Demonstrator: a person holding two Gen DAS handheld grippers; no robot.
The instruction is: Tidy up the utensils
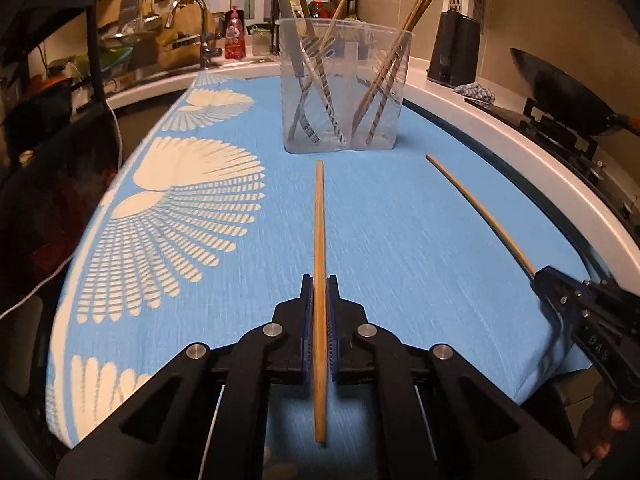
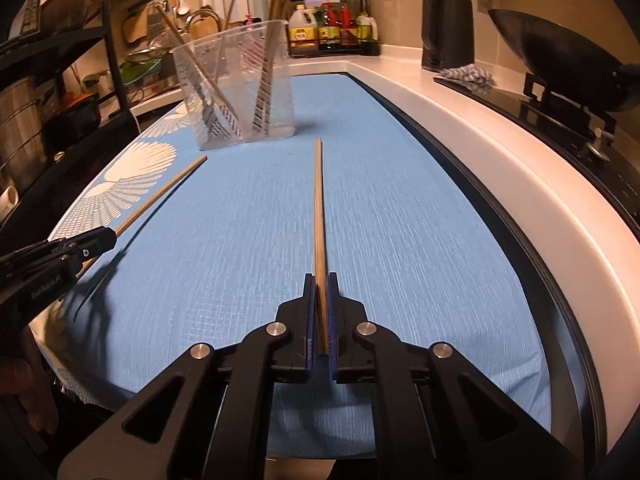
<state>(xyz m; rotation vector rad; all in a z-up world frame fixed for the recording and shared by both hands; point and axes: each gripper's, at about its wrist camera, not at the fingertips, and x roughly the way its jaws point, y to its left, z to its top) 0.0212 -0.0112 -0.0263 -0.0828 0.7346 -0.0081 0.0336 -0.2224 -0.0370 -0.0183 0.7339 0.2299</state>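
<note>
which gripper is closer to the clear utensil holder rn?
Roughly level, left marginally. The left gripper faces the clear utensil holder head-on; the right gripper sits right of it, each clamping a chopstick.

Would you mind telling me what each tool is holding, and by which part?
Each tool grips one chopstick: the left tool partway up its chopstick, the right tool near its chopstick's end.

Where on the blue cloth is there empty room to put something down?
Bare blue cloth lies between the right gripper's wooden chopstick and the white counter edge, and between the two chopsticks. It gets crowded near the clear plastic utensil holder, and around the left gripper's chopstick.
</note>
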